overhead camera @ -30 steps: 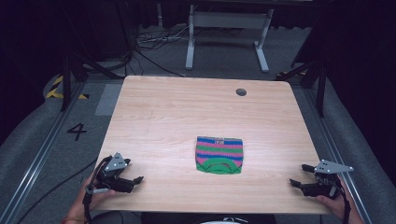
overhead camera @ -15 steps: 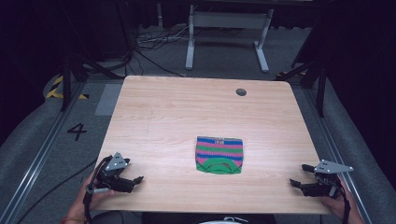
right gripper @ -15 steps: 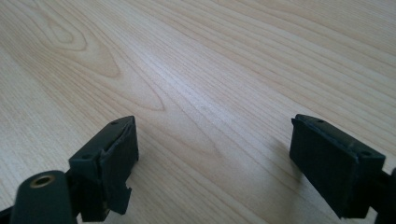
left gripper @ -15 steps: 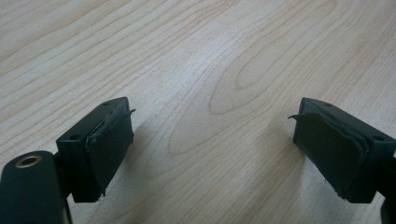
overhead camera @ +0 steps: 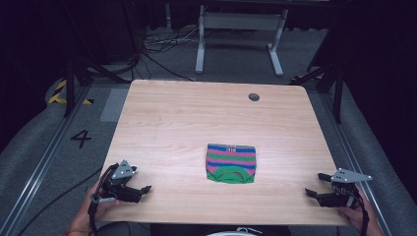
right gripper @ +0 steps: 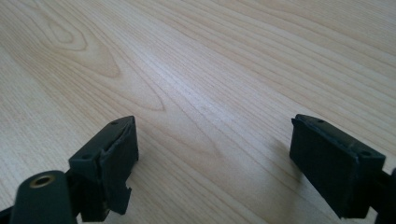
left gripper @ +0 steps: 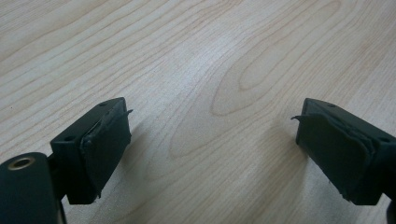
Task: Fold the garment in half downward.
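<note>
Nothing has moved since the earlier frames: both tongs and the cloth lie where they did. We hold the left tongs [overhead camera: 140, 191] at the near left corner of the surface [overhead camera: 187, 118], low over the wood, with our left hand [overhead camera: 96, 201] behind them. The right tongs [overhead camera: 314, 189] sit at the near right corner, gripped by our right hand [overhead camera: 356, 216], pointing inward toward the middle.

Both are released. In the left gripper view the left tongs [left gripper: 210, 135] stand wide apart with bare wood grain between the jaws, and nothing is held. In the right gripper view the right tongs [right gripper: 212, 140] show the same wide gap over plain wood.

Between them, near the middle of the surface and a little toward us, lies the cloth [overhead camera: 231, 163], a small folded knit piece with stripes of blue, pink and green and a green band at its near edge. It lies flat, well apart from both tongs. Toward the far right edge of the surface is a small round hole [overhead camera: 253, 97].
</note>
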A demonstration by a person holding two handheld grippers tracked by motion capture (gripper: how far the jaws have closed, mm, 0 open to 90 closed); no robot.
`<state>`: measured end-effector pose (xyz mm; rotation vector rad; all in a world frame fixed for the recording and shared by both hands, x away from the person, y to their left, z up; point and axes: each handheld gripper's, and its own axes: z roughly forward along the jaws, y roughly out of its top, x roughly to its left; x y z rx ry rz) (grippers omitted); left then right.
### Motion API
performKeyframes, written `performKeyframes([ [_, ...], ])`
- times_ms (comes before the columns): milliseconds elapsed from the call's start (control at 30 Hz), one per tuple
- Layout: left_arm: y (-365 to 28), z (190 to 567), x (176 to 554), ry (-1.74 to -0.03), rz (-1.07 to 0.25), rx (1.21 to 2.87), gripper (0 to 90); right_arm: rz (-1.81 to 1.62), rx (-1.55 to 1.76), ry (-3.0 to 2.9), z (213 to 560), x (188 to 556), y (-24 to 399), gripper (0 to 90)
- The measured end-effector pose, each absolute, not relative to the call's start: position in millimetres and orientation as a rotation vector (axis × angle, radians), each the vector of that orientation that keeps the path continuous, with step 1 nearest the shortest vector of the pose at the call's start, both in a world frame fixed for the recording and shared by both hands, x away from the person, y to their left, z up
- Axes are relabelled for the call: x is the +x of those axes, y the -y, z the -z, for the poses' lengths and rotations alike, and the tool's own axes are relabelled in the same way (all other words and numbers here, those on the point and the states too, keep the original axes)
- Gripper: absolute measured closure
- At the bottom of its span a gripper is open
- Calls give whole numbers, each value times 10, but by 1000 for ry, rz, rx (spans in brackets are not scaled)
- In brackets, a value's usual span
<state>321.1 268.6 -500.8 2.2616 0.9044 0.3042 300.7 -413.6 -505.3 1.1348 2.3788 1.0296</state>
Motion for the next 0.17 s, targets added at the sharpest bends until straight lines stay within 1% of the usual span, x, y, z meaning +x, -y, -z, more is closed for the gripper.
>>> performKeyframes([
  [167,-2681,5006,3220,-905,-307,2269,92,-1029,1135,-2379,5053,3007,4136,158],
])
